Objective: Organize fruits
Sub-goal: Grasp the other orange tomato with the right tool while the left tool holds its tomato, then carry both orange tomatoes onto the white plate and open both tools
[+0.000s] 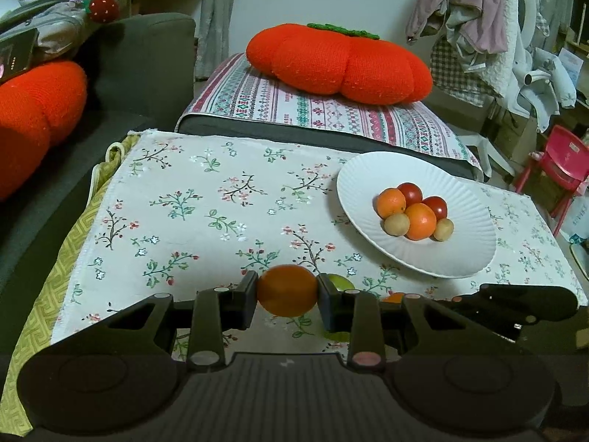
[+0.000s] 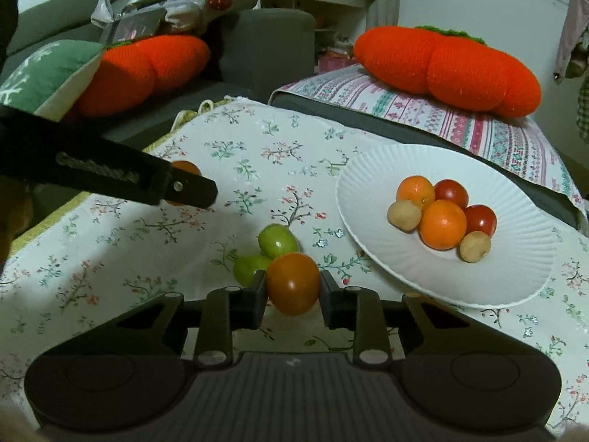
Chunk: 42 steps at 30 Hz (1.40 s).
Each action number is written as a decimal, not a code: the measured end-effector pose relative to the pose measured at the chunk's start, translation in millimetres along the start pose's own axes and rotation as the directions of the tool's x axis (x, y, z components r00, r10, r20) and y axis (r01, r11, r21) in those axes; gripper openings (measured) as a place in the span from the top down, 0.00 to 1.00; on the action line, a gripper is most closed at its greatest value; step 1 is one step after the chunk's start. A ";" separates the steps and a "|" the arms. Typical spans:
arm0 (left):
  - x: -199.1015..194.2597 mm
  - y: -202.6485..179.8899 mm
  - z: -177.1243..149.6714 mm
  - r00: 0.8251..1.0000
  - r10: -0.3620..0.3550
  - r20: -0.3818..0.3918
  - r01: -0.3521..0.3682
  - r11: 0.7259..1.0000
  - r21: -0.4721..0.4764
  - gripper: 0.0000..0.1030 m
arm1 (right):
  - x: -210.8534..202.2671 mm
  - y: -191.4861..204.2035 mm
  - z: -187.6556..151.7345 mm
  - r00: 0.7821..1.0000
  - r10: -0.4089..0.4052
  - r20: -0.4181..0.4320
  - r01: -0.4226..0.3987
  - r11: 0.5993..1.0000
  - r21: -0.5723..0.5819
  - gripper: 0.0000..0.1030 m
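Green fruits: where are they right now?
In the right wrist view, the two green fruits lie on the floral cloth, left of the white plate, just beyond the tomato in the right gripper.

right tool (image 2: 292, 287) | clamps tomato (image 2: 292, 283) | beside green fruits (image 2: 277, 240)

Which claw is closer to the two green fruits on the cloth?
Right. The right claw, shut on a tomato, sits directly against the green fruits. The left claw, holding an orange, is farther off to their left.
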<state>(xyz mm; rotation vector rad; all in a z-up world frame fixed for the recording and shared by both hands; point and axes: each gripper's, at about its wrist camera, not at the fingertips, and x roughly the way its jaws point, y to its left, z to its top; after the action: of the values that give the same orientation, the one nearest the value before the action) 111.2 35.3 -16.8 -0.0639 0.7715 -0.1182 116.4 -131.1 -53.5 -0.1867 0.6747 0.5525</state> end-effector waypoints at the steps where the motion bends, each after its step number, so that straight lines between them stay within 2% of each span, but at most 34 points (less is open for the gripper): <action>1: -0.1 -0.3 0.1 1.000 0.000 0.001 0.000 1.000 0.002 0.89 | -1.1 -0.1 0.8 1.000 0.003 0.002 -0.003 1.000 0.004 0.74; 11: -8.0 -6.5 1.9 0.999 -0.027 0.021 0.027 1.000 0.011 0.89 | -32.6 -6.5 12.2 0.999 0.022 0.045 -0.025 0.998 0.061 0.74; 16: -9.7 -14.2 1.6 0.997 -0.068 0.030 0.068 0.998 0.013 0.89 | -49.0 -18.5 14.6 0.997 0.018 0.076 -0.026 0.995 0.096 0.74; 23: -7.7 -34.2 0.2 0.993 -0.105 0.054 0.102 0.993 0.061 0.88 | -64.6 -52.7 13.4 0.993 -0.049 0.110 0.027 0.982 0.187 0.74; 29: -0.3 -55.4 2.6 0.989 -0.134 0.068 0.125 0.984 0.125 0.88 | -77.8 -90.2 8.8 0.984 -0.124 0.132 0.081 0.953 0.293 0.74; 34: 11.3 -71.2 2.9 0.984 -0.156 0.086 0.137 0.972 0.193 0.88 | -73.1 -107.8 4.9 0.982 -0.148 0.117 0.098 0.930 0.353 0.74; 42: 37.2 -81.8 5.6 0.977 -0.196 0.084 0.173 0.958 0.227 0.88 | -54.1 -109.3 4.8 0.990 -0.118 0.081 0.080 0.924 0.373 0.74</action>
<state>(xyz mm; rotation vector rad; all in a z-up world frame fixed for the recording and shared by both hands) 134.8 -50.5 -30.3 0.0672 0.6416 -0.3746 143.3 -244.3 -16.6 0.1602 0.6538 0.3265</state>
